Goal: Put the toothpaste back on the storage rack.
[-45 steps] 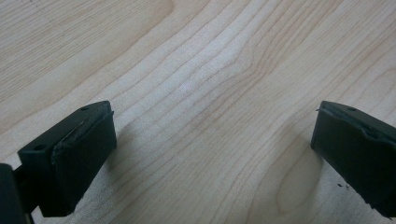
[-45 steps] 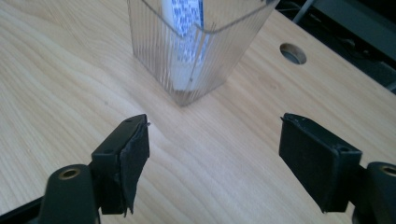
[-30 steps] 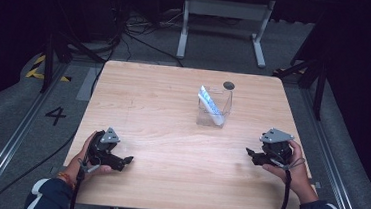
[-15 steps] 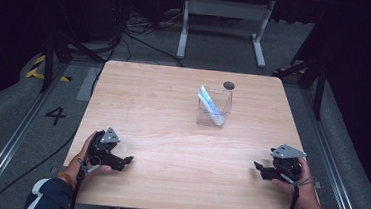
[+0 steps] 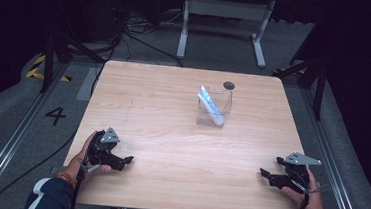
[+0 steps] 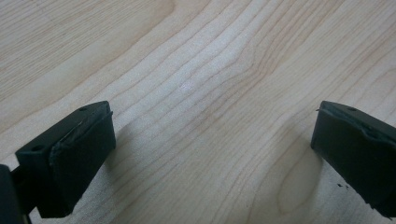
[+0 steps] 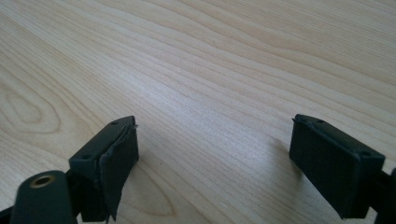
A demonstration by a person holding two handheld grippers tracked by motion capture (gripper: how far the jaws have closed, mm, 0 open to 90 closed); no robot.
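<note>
Your left claw point(image 5: 125, 161) rests near the bench's point(image 5: 173, 108) front-left corner, jaws wide and empty. Your right claw point(image 5: 266, 175) sits near the front-right corner; its jaws have just been opening, nothing between them. The clear container point(image 5: 214, 108) with a white object point(image 5: 210, 105) stands toward the bench's far edge.

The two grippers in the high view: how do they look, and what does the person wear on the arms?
Both the left gripper and the right gripper are black, each topped by a grey three-cornered plate with a dark cable trailing back. Their pads are black, rectangular blocks. The sleeves are dark blue; an orange band sits at the left wrist.
</note>
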